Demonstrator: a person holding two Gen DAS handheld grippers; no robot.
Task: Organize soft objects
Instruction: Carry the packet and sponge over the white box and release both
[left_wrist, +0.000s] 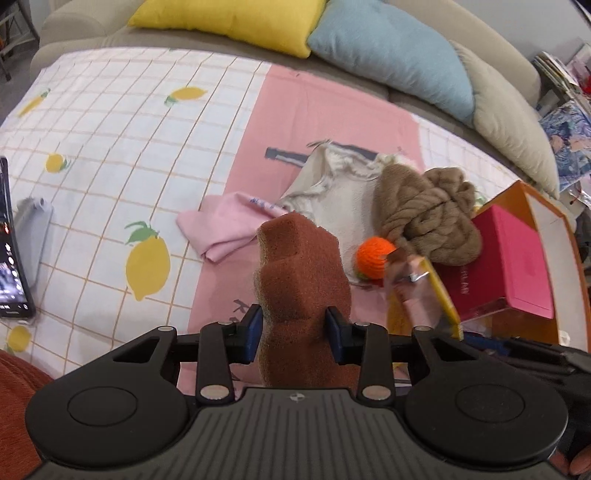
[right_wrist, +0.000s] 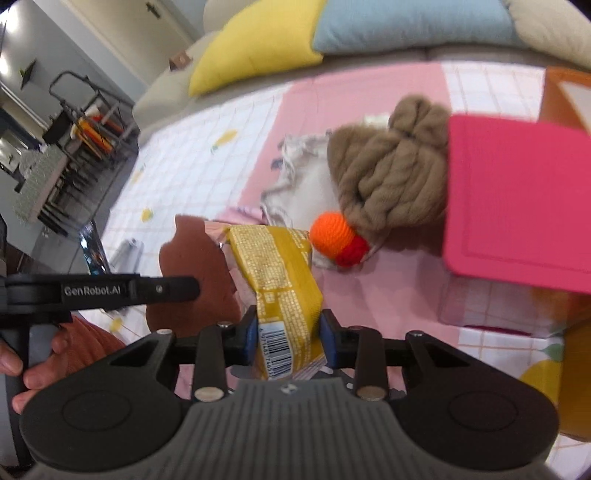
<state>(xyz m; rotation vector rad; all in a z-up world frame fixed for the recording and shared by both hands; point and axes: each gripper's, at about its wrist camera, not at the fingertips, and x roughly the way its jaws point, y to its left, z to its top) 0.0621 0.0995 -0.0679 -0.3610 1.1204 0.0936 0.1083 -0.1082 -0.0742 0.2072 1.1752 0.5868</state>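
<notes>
Brown sponge (left_wrist: 301, 280) stands upright in your left gripper (left_wrist: 294, 330), long axis pointing away from you, pads clamped on its lower part. Your right gripper (right_wrist: 288, 334) pinches a yellow packet (right_wrist: 282, 280) that also runs lengthwise away from it. Both hang above a lemon-print and pink sheet (left_wrist: 122, 122), with a beige yarn skein (left_wrist: 430, 212) and orange ball (left_wrist: 371, 253) beyond, sofa cushions (left_wrist: 391, 51) behind.

Phone (left_wrist: 11, 240) cut off at left edge
</notes>
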